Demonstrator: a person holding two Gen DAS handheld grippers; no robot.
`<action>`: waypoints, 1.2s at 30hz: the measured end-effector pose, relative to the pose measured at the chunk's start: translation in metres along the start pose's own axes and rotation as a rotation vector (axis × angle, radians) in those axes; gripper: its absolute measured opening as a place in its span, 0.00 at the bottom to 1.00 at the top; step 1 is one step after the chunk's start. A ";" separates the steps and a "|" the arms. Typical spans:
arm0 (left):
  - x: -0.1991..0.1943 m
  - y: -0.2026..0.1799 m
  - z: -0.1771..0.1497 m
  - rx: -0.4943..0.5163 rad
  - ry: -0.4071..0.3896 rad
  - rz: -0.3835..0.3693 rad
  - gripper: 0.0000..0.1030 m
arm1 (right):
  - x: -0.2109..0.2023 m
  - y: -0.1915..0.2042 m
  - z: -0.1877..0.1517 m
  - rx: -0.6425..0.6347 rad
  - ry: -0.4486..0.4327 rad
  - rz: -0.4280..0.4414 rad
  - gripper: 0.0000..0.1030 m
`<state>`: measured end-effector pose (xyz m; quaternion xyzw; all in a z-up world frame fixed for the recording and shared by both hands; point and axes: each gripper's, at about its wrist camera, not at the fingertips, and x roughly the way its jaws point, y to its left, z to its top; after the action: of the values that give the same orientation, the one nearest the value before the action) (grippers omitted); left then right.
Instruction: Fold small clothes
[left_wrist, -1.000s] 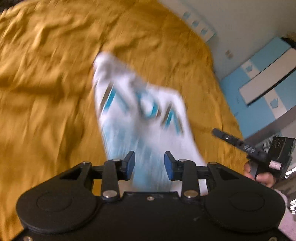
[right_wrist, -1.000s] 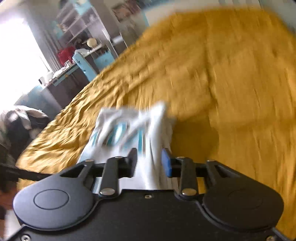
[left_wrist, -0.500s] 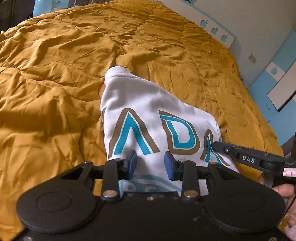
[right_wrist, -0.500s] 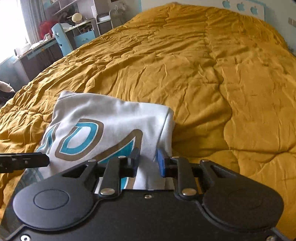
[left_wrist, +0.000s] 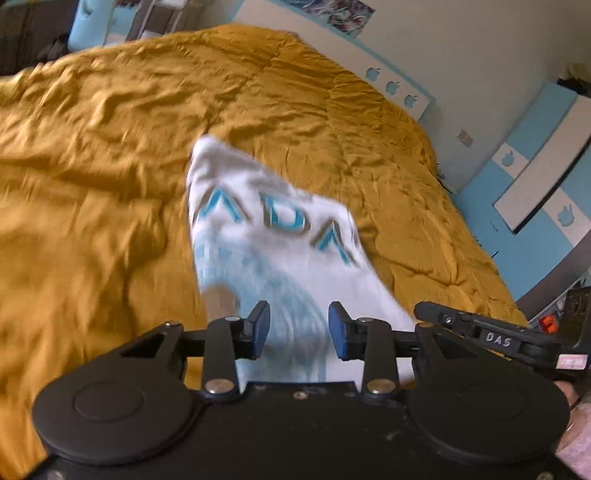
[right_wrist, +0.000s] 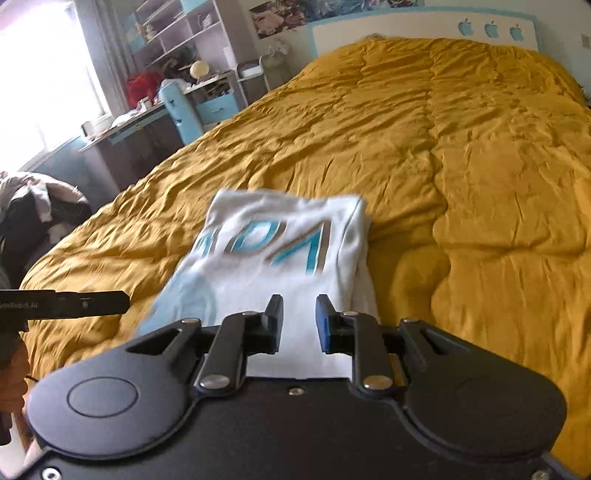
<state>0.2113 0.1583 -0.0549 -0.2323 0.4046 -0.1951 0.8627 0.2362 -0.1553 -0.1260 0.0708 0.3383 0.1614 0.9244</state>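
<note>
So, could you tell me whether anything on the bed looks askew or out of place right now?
Nothing is spilled or damaged. The white printed garment lies folded on the rumpled mustard-yellow quilt, though its right edge shows layers not quite lined up. Both the left gripper and right gripper have gaps between their pads.

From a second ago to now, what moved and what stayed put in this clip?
The white shirt, blurred a second ago, lay sharp half a second ago and is blurred again now, stretching further ahead of the left hand-held gripper and the right hand-held gripper. Nothing was visibly let go or newly taken; whether either holds the cloth cannot be told. The right's jaws narrowed slightly. The shirt remains folded, print up, on the mustard bedspread.
</note>
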 end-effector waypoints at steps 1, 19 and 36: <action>0.001 0.001 -0.009 -0.006 0.017 0.002 0.34 | 0.001 -0.001 -0.006 0.000 0.014 -0.002 0.19; 0.026 0.010 -0.043 -0.055 0.011 0.096 0.37 | 0.016 -0.006 -0.044 0.057 0.090 -0.158 0.14; -0.106 -0.100 -0.081 0.128 0.014 0.263 0.57 | -0.140 0.078 -0.062 0.017 -0.004 -0.188 0.78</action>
<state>0.0696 0.1124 0.0198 -0.1201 0.4242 -0.1072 0.8911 0.0762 -0.1291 -0.0700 0.0467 0.3429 0.0708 0.9355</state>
